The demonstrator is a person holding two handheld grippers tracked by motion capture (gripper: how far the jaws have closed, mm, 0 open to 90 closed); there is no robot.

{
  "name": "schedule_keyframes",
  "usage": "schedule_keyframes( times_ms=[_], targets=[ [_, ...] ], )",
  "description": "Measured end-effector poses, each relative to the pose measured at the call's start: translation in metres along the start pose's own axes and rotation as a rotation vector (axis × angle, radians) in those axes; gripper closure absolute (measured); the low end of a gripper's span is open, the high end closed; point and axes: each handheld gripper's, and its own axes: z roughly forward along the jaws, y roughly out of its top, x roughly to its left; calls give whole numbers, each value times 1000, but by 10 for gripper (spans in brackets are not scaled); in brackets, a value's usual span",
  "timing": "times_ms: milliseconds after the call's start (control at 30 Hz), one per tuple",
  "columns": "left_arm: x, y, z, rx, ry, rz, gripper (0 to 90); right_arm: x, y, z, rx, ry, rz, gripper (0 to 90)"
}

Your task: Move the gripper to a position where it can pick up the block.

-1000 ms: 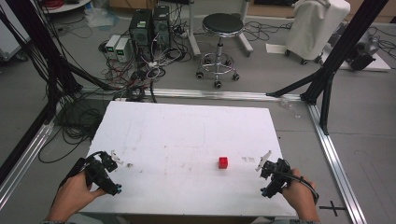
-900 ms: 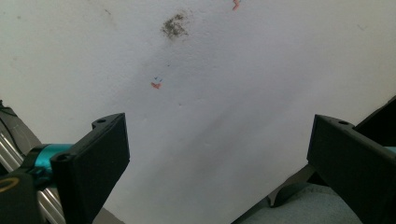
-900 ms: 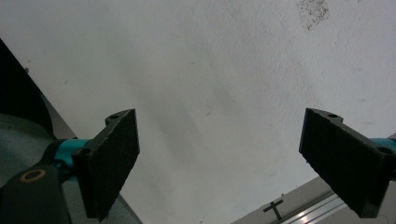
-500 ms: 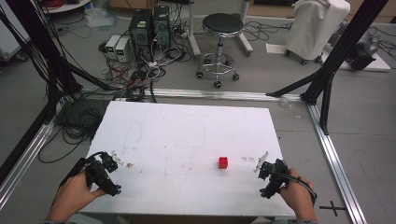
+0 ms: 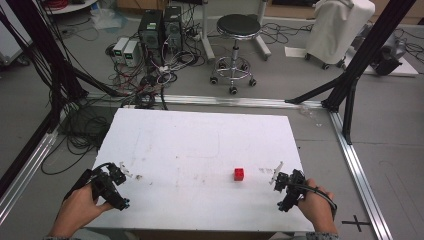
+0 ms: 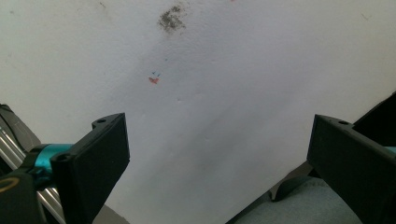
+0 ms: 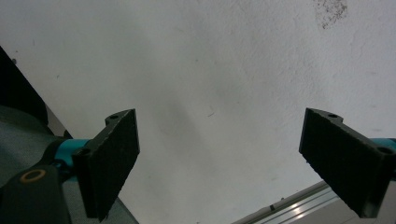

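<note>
A small red cube [image 5: 239,174] lies on the white table [image 5: 200,145], right of centre near the front. My right gripper [image 5: 278,175] rests on the table a little to the cube's right, held in a hand at the front right corner. Its jaws stand wide apart over bare white surface [image 7: 219,140], so it is open and holds nothing. My left gripper [image 5: 122,170] sits at the front left edge of the table, far from the cube. It too is open [image 6: 217,154], with only stained tabletop between the jaws.
Aluminium frame rails [image 5: 360,170] run along the table's sides. Behind the table stand a black stool [image 5: 235,30], computer boxes [image 5: 160,27] and tangled cables [image 5: 85,125] on the floor. A dark smudge [image 6: 172,18] marks the tabletop ahead of the left gripper.
The right gripper and hand have shifted slightly left, toward the red cube. The left gripper and the cube have stayed put.
</note>
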Motion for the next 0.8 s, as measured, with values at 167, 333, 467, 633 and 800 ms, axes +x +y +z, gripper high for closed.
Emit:
schedule_keyframes(
  times_ms=[167,333,467,633,800],
  targets=[
    [0,0,1,3,1,1,61,-3,6,-6,-5,-14,-17,116],
    [-1,0,0,0,-3,1,61,-7,16,-14,-6,-19,-33,116],
    [0,0,0,0,-5,3,61,-11,26,-21,-4,-30,-57,116],
    [0,0,1,6,-6,3,61,-21,40,-31,-5,-42,-101,116],
    [0,0,1,5,-11,5,61,-27,51,-40,-22,-51,-143,116]
  ],
)
